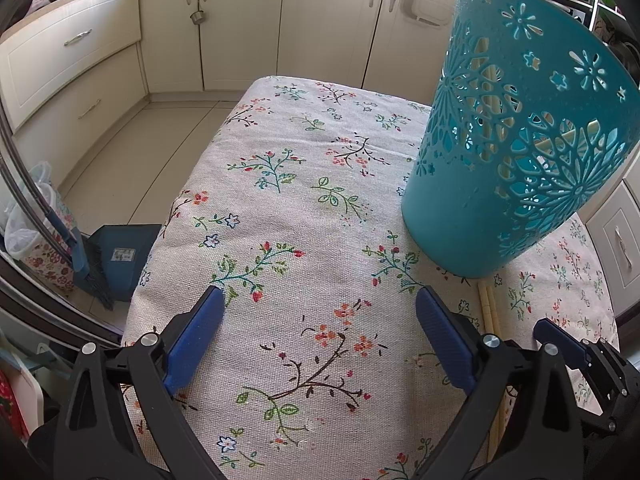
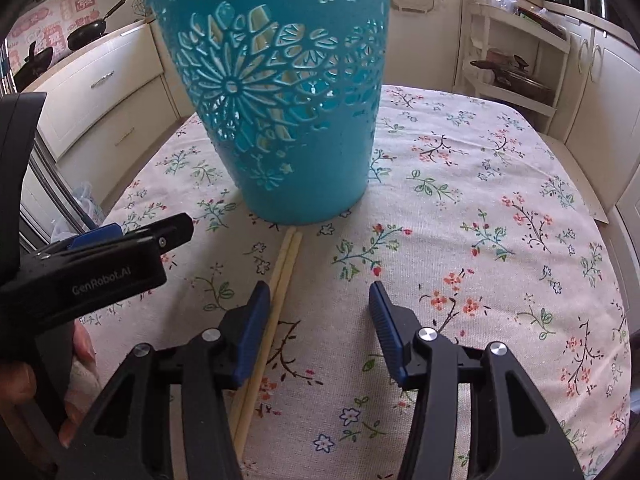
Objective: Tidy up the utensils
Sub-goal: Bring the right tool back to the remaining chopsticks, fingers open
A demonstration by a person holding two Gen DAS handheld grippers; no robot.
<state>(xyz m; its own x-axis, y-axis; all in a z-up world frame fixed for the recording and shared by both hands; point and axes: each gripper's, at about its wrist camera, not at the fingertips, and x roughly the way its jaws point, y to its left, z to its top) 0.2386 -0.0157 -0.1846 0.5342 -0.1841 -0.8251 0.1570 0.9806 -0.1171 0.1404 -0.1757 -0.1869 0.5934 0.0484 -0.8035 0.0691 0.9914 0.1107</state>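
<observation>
Two chopsticks [image 2: 276, 304], seemingly mid-table [image 2: 500, 240]

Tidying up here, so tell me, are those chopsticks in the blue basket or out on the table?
Out. The chopsticks lie flat on the tablecloth before the blue basket.

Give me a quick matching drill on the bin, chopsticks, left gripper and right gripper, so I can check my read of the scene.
Things:
1. bin
2. chopsticks
3. left gripper
4. right gripper

States:
A. jaws open, one finger right beside the chopsticks
B. lying flat on the cloth, one end at the bin's base
C. standing upright on the cloth
D. jaws open over bare cloth

Pairs: 1-C, 2-B, 3-D, 4-A
</observation>
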